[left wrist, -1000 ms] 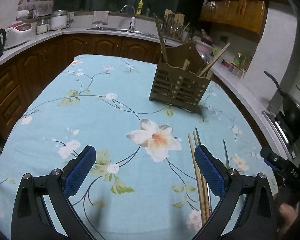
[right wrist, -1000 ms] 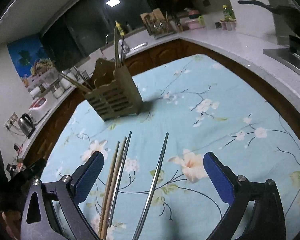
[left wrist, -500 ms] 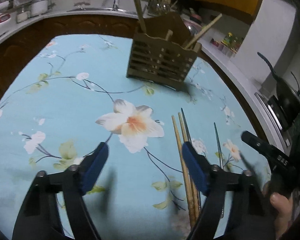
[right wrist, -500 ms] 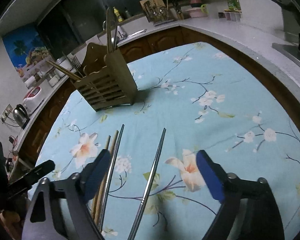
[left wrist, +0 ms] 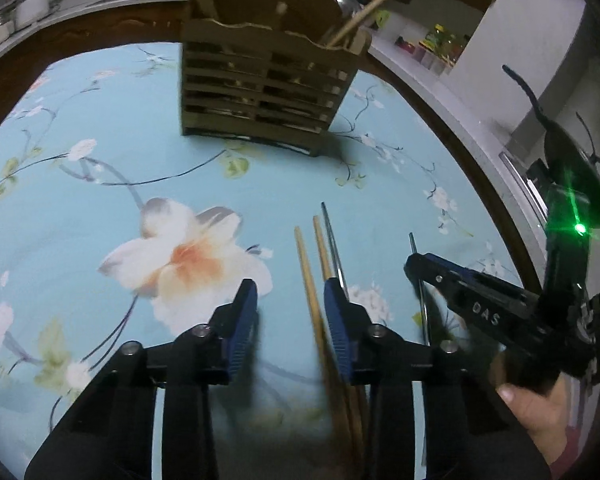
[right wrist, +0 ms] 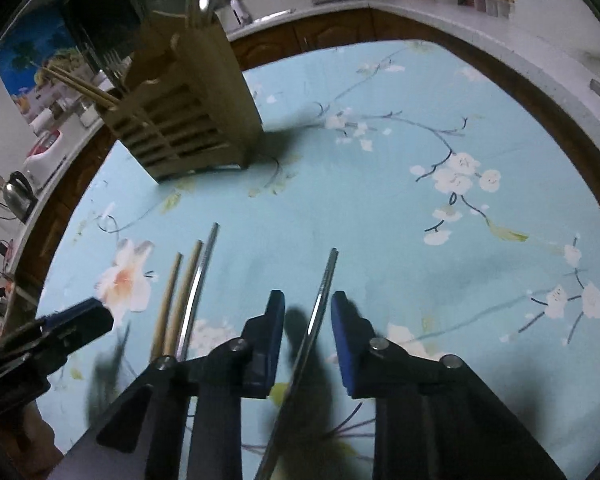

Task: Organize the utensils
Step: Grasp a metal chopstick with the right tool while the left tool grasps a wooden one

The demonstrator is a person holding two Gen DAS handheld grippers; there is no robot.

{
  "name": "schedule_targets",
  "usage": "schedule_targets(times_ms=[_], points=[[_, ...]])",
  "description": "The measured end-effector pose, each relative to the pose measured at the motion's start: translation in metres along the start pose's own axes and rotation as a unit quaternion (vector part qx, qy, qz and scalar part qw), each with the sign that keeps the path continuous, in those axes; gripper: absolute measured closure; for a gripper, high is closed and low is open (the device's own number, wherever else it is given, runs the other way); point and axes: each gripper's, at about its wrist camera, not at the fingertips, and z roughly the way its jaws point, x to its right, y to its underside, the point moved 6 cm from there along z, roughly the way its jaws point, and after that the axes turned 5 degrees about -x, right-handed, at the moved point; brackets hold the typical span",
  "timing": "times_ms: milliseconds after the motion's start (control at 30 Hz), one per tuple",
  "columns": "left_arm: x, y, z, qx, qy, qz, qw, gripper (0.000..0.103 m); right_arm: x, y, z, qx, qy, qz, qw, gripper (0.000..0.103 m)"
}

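- Floral surface [left wrist: 100, 184]: both tools have dropped low since a second ago, narrowed yet not pinching.
- Left tool [left wrist: 290, 320] straddles a wooden chopstick [left wrist: 306, 268]; right tool [right wrist: 306, 320] straddles a steel chopstick [right wrist: 324, 292], seemingly untouched.
- Holder [left wrist: 260, 92] waits beyond.

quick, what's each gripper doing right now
Left gripper: open, jaws astride a light wooden chopstick, not clamped.
Right gripper: open, jaws astride a lone metal chopstick, not clamped.
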Motion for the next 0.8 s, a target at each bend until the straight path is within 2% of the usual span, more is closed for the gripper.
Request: schedule_targets(times_ms=[33,167,200,267,400,633,800], points=[[0.001,-0.004,0.009,-0.008,0.001,0.001,1.0000,0.082,0.001,-0.001,0.000,0.001,0.001,-0.001,1.000,0.085],[0.006,-0.013,0.034,-0.035,-0.008,0.016,0.9992,0.093,0.006,-0.001,0.000,-0.006,-0.007,0.004,1.000,0.091],[0.006,-0.015,0.038,-0.039,-0.011,0.020,0.9990,0.093,0.007,-0.001,0.000,-0.007,-0.007,0.004,1.000,0.093],[0.009,-0.016,0.042,-0.041,0.007,0.020,0.9989,0.093,0.009,0.000,-0.001,-0.008,-0.013,0.008,1.000,0.093],[0.011,-0.014,0.043,-0.045,0.008,0.038,0.9983,0.095,0.008,0.000,-0.001,-0.007,-0.010,0.004,1.000,0.094],[-0.001,0.007,0.027,-0.077,0.016,0.080,0.9937,0.096,0.007,0.003,-0.003,-0.013,-0.010,-0.003,1.000,0.094],[-0.010,0.011,0.021,-0.094,0.029,0.049,0.9940,0.096,0.004,0.000,-0.001,-0.014,-0.012,-0.005,1.000,0.088]])
